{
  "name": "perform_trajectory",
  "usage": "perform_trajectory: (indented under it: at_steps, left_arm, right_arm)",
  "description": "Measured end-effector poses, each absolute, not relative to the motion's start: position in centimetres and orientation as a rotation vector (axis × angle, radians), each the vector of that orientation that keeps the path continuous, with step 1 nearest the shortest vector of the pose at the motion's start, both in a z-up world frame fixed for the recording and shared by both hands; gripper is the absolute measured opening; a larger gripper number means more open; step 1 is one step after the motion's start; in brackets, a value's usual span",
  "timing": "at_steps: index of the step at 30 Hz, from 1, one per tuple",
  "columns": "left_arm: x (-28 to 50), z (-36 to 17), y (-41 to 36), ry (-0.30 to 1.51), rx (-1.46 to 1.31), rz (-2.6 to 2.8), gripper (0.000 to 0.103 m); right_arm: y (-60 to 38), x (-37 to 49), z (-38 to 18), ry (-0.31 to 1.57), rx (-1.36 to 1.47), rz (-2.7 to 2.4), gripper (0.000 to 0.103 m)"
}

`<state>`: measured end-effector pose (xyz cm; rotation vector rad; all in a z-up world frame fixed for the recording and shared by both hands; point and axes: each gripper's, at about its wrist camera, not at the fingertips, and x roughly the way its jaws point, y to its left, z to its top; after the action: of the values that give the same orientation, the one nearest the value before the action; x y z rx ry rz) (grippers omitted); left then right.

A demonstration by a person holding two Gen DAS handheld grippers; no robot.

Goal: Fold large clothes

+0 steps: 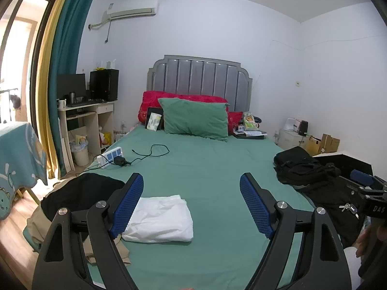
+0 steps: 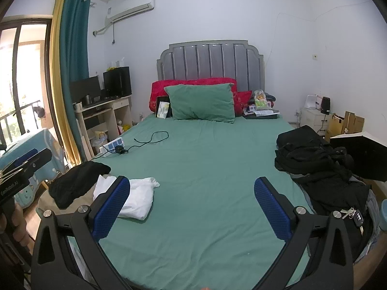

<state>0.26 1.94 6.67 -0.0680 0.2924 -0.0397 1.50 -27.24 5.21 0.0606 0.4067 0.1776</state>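
Black, soft heap of clothes (image 2: pixel 316 166) on the green bed (image 2: pixel 205 169) looks floppy; both tongs (image 1: pixel 191 203) (image 2: pixel 191 207) gape empty, best pinching a hem.

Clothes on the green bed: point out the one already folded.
The white folded garment near the bed's left edge; the black clothes pile on the right lies crumpled.

Green pillow (image 1: pixel 196 119) against red pillow (image 1: pixel 154 101); power strip (image 1: pixel 110 155) at bed edge; keys (image 2: pixel 354 215) right.

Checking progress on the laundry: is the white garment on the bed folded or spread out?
Folded: the white garment lies as a compact, layered rectangle on the green sheet.
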Motion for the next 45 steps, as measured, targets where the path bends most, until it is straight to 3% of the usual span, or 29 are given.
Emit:
perform_trajectory:
  at_steps: [45]
  left_arm:
    - [0.4, 6.1, 0.7, 0.302, -0.076, -0.04, 0.085]
  right_arm:
    - [-26.7, 1.7, 4.9, 0.415, 0.055, 0.168, 0.101]
